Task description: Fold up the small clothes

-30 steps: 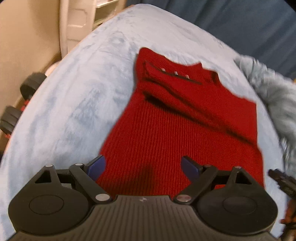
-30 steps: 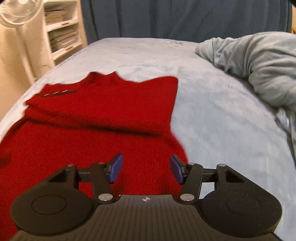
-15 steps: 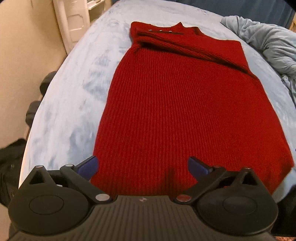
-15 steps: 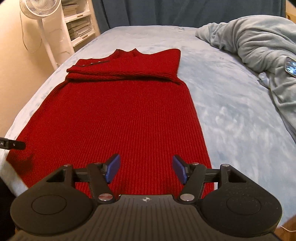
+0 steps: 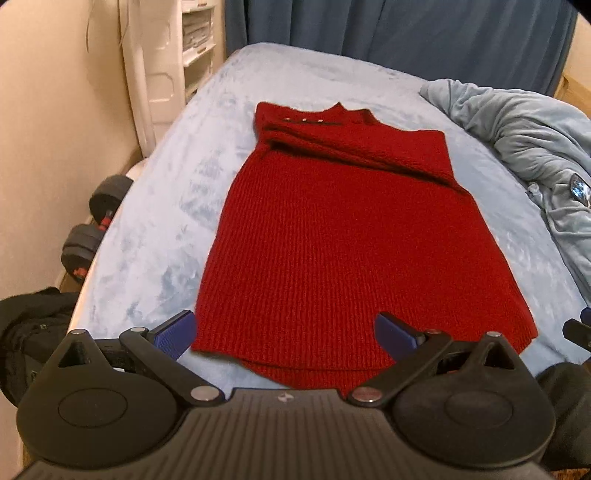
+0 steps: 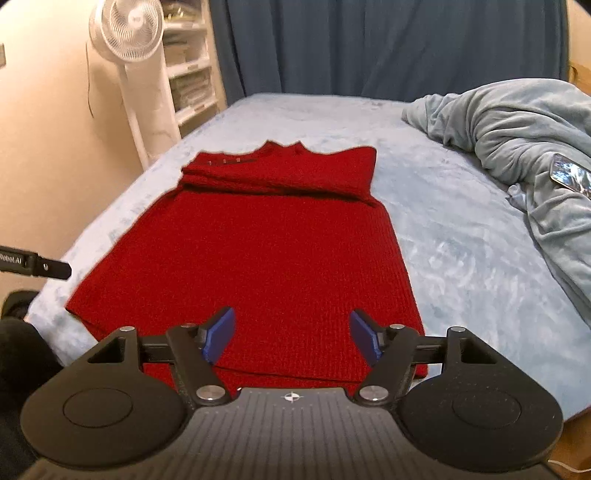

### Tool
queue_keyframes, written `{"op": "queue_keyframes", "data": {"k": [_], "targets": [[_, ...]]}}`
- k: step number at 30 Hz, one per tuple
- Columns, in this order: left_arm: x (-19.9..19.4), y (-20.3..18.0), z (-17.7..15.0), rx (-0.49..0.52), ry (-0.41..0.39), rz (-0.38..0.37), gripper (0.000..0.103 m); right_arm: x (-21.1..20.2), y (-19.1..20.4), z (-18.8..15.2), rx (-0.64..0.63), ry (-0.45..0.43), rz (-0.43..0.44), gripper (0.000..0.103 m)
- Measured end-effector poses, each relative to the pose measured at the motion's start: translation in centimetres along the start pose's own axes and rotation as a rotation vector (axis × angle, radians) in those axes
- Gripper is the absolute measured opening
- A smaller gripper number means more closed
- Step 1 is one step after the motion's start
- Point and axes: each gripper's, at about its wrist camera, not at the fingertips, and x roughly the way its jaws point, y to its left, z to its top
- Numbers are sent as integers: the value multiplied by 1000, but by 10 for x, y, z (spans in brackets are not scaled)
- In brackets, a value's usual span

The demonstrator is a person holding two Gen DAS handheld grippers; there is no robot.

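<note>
A red knit sweater (image 5: 343, 236) lies flat on the light blue bed (image 5: 155, 221), collar at the far end, sleeves folded across the chest. It also shows in the right wrist view (image 6: 266, 251). My left gripper (image 5: 286, 330) is open and empty, hovering above the sweater's near hem towards its left corner. My right gripper (image 6: 291, 334) is open and empty above the near hem towards its right side. The tip of the left gripper (image 6: 48, 267) shows at the left edge of the right wrist view.
A crumpled grey-blue blanket (image 6: 517, 133) with a phone (image 6: 569, 175) on it lies on the bed's right side. A white fan (image 6: 129, 33) and shelves (image 6: 188, 81) stand at the left. Dumbbells (image 5: 92, 225) and a black bag (image 5: 26, 325) lie beside the bed.
Both grippers have drawn back from over the sweater's chest to its near hem and risen. The whole sweater is now in view. Both stay open.
</note>
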Motion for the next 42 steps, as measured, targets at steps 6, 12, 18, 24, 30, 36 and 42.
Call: {"op": "queue_keyframes", "data": {"k": [6, 12, 18, 24, 30, 36, 42], "targets": [[-8, -2, -9, 7, -22, 13, 103, -4, -7, -18, 54, 33, 3, 72], [14, 0, -10, 6, 4, 27, 103, 7, -20, -17, 82, 40, -25, 72], [59, 16, 3, 38, 36, 71, 103, 49, -57, -5, 103, 46, -122, 78], [122, 37, 24, 33, 93, 84, 103, 123, -118, 7, 221, 140, -242, 78], [176, 44, 38, 71, 181, 66, 103, 186, -146, 16, 281, 243, -173, 78], [185, 52, 32, 71, 209, -12, 103, 211, -136, -2, 180, 304, -148, 87], [172, 45, 15, 151, 213, -125, 103, 192, -138, -13, 152, 376, -3, 89]]}}
